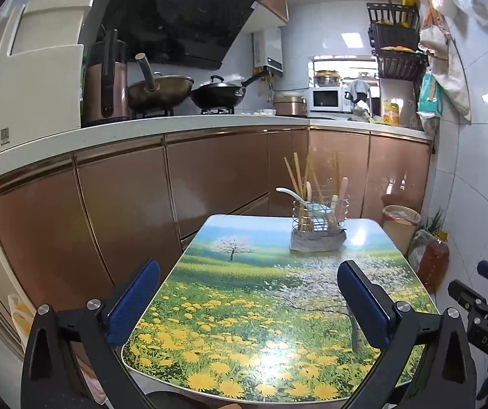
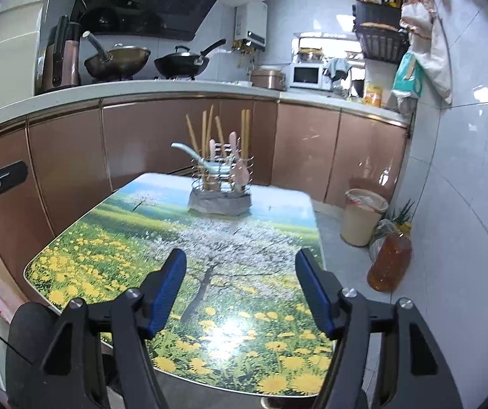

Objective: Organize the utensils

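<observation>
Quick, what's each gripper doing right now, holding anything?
Left gripper: open, holding nothing.
Right gripper: open, holding nothing.

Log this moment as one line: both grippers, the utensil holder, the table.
left gripper: open, empty | right gripper: open, empty | utensil holder: upright at table's far end, chopsticks and spoons inside | table: otherwise bare

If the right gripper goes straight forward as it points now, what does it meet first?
Probably the bare tabletop; the right gripper tilts downward. The utensil holder stands farther along, depth unclear.

left tongs [image 1: 249,294]: black arms, blue pads, silver screws | right tongs [image 2: 240,284]: same
</observation>
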### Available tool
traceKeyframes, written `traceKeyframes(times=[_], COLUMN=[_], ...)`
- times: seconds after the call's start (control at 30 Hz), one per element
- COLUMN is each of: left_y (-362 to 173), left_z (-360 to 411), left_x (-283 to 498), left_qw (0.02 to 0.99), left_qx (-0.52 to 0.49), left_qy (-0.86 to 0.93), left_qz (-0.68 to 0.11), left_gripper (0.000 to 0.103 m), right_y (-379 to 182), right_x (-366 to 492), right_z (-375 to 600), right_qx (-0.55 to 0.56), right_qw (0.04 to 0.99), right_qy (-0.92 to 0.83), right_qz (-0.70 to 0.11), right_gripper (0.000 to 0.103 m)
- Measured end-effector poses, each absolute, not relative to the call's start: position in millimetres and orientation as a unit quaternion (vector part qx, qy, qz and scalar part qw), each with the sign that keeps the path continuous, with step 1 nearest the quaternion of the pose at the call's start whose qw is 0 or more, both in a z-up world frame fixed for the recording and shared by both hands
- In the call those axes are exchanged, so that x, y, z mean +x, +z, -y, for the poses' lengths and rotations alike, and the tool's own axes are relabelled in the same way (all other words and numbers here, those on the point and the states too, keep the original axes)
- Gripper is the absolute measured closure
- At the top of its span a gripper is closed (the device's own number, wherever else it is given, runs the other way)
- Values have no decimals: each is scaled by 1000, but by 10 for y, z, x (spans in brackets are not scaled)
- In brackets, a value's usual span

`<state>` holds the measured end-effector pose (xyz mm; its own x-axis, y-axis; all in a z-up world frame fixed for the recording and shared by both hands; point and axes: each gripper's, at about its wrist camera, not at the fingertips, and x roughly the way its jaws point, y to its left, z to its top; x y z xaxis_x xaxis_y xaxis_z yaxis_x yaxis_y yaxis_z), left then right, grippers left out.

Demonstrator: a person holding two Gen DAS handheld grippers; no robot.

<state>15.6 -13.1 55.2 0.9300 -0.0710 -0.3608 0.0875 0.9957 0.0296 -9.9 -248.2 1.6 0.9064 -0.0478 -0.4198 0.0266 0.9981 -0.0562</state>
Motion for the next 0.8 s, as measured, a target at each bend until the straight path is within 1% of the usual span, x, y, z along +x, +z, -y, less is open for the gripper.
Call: traceKeyframes(times=[0.1, 0.17, 0.3, 0.8], left_y=[549, 545, 540, 520], left_z=[137, 147, 168, 161], left_x=[106, 81, 34, 1], left_qw=[983, 983, 983, 983], left_qx=[27, 29, 30, 26], left_qy=[-41, -42, -43, -43], left_qz=[-179, -179, -178, -177], left_gripper=[0, 0, 0, 0], right_y=[32, 37, 52, 59], right_x=[-157, -183, -234, -288], right_z=[2536, 2560, 2604, 2638], right_qx=[-17, -17, -13, -14], right_qw=[978, 979, 981, 983], right_qy=[-31, -39, -54, -69], right_qz=[-205, -201, -187, -172], right_gripper=[33, 29, 26, 25])
